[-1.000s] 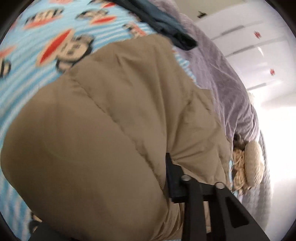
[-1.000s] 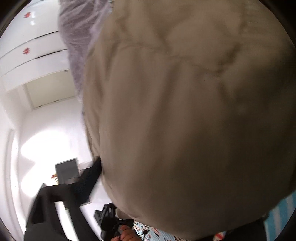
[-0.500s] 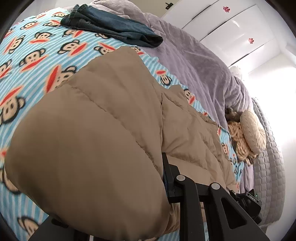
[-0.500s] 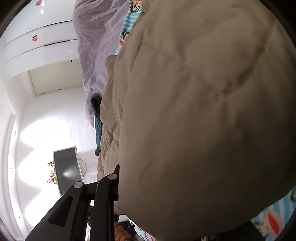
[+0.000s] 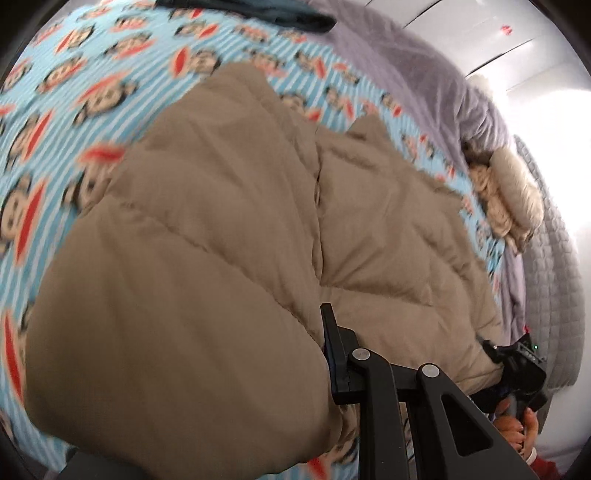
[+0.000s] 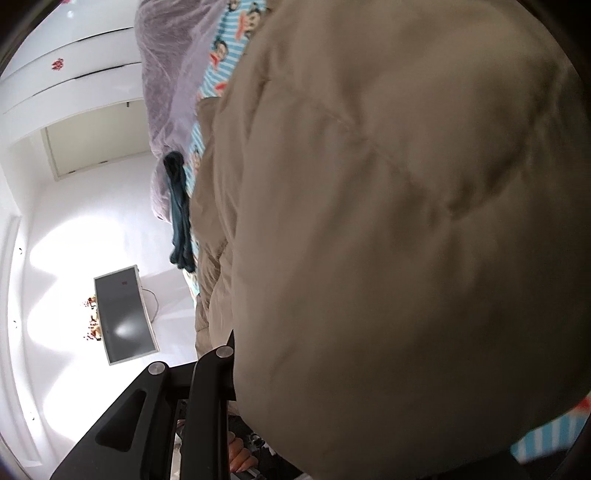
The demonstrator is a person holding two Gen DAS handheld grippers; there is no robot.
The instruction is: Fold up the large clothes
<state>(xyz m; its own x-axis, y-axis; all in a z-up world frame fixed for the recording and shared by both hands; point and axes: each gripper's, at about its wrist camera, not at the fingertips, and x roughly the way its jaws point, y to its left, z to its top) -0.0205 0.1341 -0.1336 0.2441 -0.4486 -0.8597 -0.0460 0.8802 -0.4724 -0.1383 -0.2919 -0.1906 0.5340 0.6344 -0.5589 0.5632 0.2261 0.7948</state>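
Note:
A large tan puffer jacket [image 5: 207, 236] lies spread over the blue striped monkey-print bed sheet [image 5: 92, 85]. My left gripper [image 5: 295, 332] is shut on a thick fold at its near edge. Only one black finger [image 5: 332, 350] shows; the other is buried under the fabric. In the right wrist view the jacket [image 6: 388, 221] fills most of the frame, hanging over my right gripper [image 6: 266, 354], which is shut on it with one finger [image 6: 221, 373] visible. The left wrist view shows the right gripper [image 5: 493, 350] clamping the jacket's far corner, with a person's hand [image 5: 517, 424] below it.
Folded dark jeans [image 5: 258, 11] lie at the sheet's far end, beside a purple blanket [image 5: 424, 85]. A cream plush cushion [image 5: 513, 192] and a grey quilt [image 5: 554, 258] sit to the right. A monitor [image 6: 123, 314] stands on the white floor below the wardrobe doors [image 6: 74, 74].
Both grippers have travelled with the jacket's edge in their grip. In the left view more sheet and jacket show, and the right gripper and hand have come into sight at lower right.

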